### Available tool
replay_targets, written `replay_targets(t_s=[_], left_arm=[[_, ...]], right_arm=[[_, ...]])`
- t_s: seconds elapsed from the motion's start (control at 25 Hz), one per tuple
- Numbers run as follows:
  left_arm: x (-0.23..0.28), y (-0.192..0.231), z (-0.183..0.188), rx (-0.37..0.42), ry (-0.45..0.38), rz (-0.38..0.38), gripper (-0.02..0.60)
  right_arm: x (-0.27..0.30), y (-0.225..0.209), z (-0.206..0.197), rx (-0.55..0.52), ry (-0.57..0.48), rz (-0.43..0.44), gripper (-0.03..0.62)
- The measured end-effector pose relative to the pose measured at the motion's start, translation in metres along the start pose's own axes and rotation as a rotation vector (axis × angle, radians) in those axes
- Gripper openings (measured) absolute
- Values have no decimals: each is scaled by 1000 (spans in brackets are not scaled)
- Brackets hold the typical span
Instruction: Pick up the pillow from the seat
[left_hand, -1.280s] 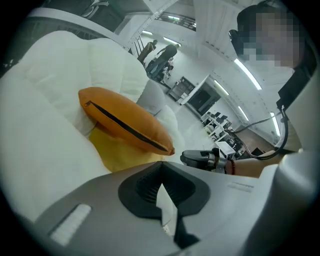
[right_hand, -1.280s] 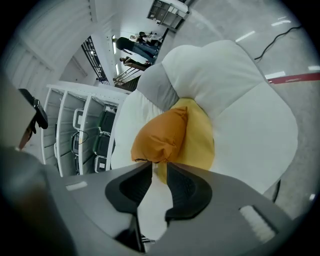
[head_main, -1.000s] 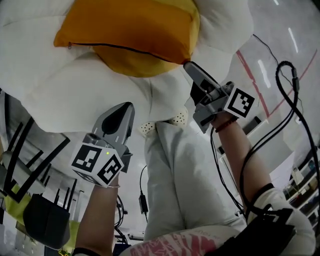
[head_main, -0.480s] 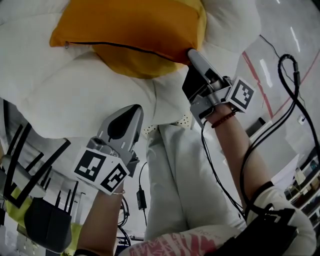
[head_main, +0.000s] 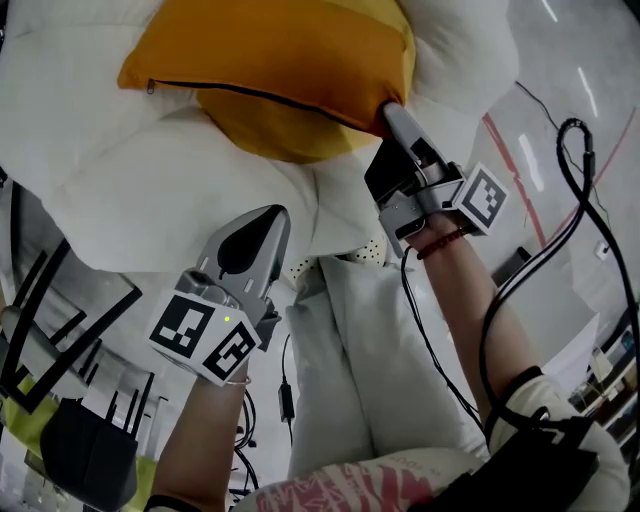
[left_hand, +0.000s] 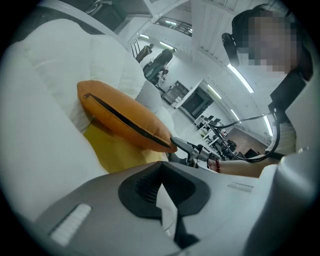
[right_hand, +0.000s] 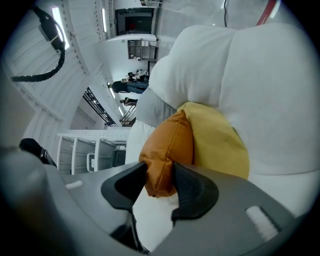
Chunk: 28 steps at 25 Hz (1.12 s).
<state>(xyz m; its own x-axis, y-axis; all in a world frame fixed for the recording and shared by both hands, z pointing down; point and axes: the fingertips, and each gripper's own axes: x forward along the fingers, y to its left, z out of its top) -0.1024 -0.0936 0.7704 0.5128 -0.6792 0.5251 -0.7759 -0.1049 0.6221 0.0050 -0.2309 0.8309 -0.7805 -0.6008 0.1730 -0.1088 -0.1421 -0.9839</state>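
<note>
1. Nearest the head view lay the person's white trousers (head_main: 370, 350). A forearm rose on each side of them, and a black cable (head_main: 572, 150) looped beside the right forearm.

2. The left hand-held gripper (head_main: 264, 224) hung over the front edge of the seat (head_main: 130, 190). Its marker cube (head_main: 200, 335) sat just above the wrist. In the left gripper view, the jaws (left_hand: 161, 182) met at their tips with nothing between them. This gripper was clear of both cushions.

3. The right hand-held gripper (head_main: 392, 112) sat farther out, and its marker cube (head_main: 482, 198) faced the camera. Its jaws had just been closing. In the right gripper view, the pads (right_hand: 192, 187) pinched one corner of the orange pillow (right_hand: 167, 145) between them.

4. The orange pillow (head_main: 280, 50) had a dark zip line along one edge. It lay on top of a yellow cushion (head_main: 270, 135) and touched it. Both rested in the hollow of the white padded seat. The held corner was the one at the right of the head view.

5. The seat's puffed white padding (right_hand: 270, 75) rose behind and around both cushions.

6. Beyond the seat, the gripper views showed a bright white room with ceiling strip lights and distant shelving.
</note>
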Motion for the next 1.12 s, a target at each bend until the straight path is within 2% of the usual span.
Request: replay_targets(t_s=[0.16, 0.28, 0.4, 0.52, 0.68, 0.88, 1.04, 1.12], left_arm=[[-2, 2, 13, -9, -26, 32, 17], [-7, -8, 23, -22, -29, 39, 17], [-23, -28, 32, -28, -28, 49, 17], [-44, -52, 53, -24, -65, 55, 17], [-70, -90, 96, -13, -127, 46, 17], [-104, -126, 161, 83, -190, 41, 17], [-134, -147, 213, 129, -265, 68, 17], [-152, -154, 235, 121, -306, 91, 17]], right_arm=[[3, 5, -1, 6, -7, 9, 143], [-3, 19, -6, -34, 5, -2, 129], [-21, 44, -13, -68, 15, -10, 118], [-39, 82, -12, -52, 4, -1, 101], [-58, 139, -9, -101, 26, -7, 83], [-75, 212, -3, -135, 29, -2, 70], [-88, 274, 12, -150, -7, 49, 67], [-93, 306, 14, -148, -28, 79, 67]])
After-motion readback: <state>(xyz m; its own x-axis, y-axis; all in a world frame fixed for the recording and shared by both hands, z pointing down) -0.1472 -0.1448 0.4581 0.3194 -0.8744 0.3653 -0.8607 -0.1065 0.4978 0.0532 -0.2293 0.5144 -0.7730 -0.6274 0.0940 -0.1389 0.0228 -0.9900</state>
